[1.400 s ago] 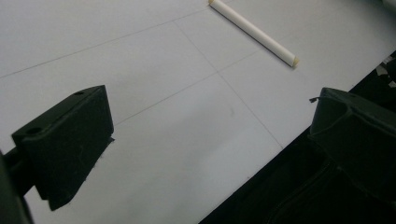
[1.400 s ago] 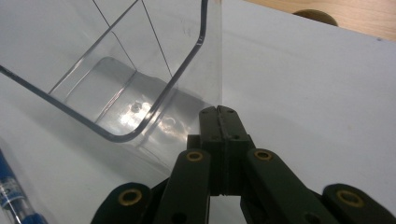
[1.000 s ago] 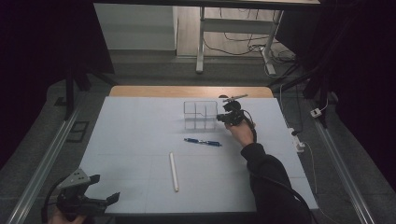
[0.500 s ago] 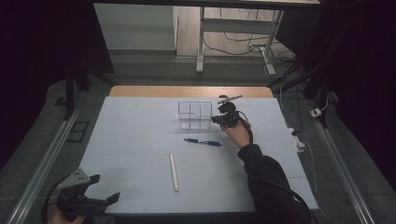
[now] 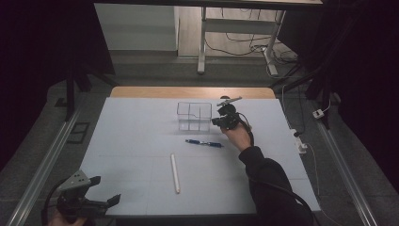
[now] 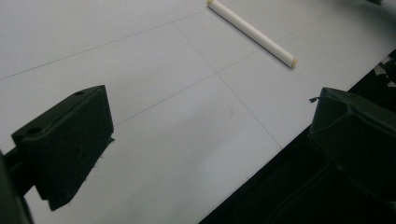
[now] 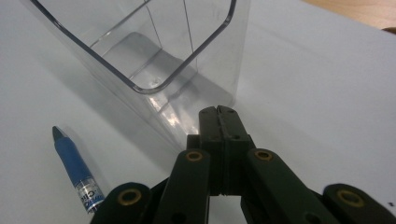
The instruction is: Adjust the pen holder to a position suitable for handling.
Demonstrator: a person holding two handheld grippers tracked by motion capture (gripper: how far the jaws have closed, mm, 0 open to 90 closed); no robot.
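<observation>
The right tool (image 7: pixel 218 112) is held closed and empty just beside the clear organizer (image 5: pixel 194 116) near the tabletop's (image 5: pixel 131 141) far edge; whether they touch cannot be told. The left tool (image 5: pixel 106 190) is held wide open, empty, at the near left corner.

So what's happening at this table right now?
A person holds a gripper in each hand over a white table. The right gripper, jaws shut and empty, sits beside a clear plastic organizer. A blue pen and a white stick lie on the table. The left gripper waits open at the near edge.
</observation>
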